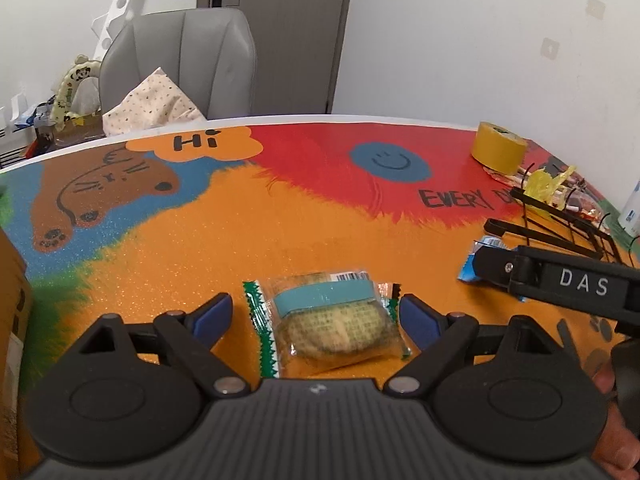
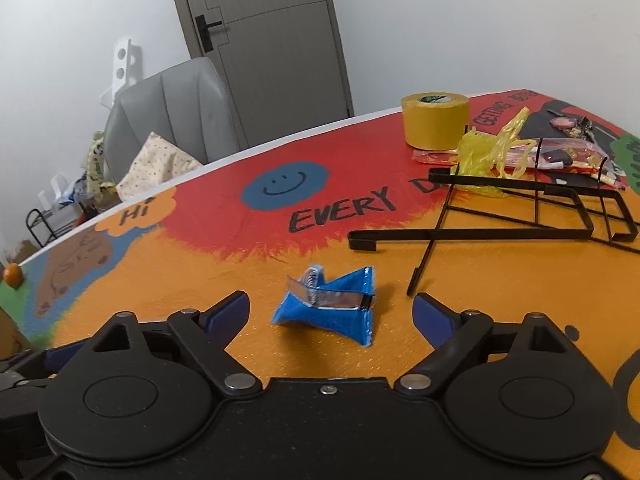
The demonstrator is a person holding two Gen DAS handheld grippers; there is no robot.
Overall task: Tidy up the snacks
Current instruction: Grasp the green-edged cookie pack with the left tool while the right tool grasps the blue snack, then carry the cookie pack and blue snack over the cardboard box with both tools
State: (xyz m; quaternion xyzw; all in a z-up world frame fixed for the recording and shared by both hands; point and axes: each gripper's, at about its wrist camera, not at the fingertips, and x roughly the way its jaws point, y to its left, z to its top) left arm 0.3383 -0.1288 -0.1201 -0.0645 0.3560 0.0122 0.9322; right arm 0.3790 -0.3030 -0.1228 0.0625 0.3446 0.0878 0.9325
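A wrapped biscuit in clear film with green zigzag ends lies on the colourful table mat. My left gripper is open, its blue pads on either side of the biscuit, apart from it. A small blue snack packet lies on the orange part of the mat. My right gripper is open, its pads wide on either side of the packet. The right gripper's arm shows in the left wrist view over the blue packet.
A black wire rack lies on the table to the right, with yellow plastic wrap and red snack packets behind it. A yellow tape roll stands at the far edge. A grey chair stands beyond the table.
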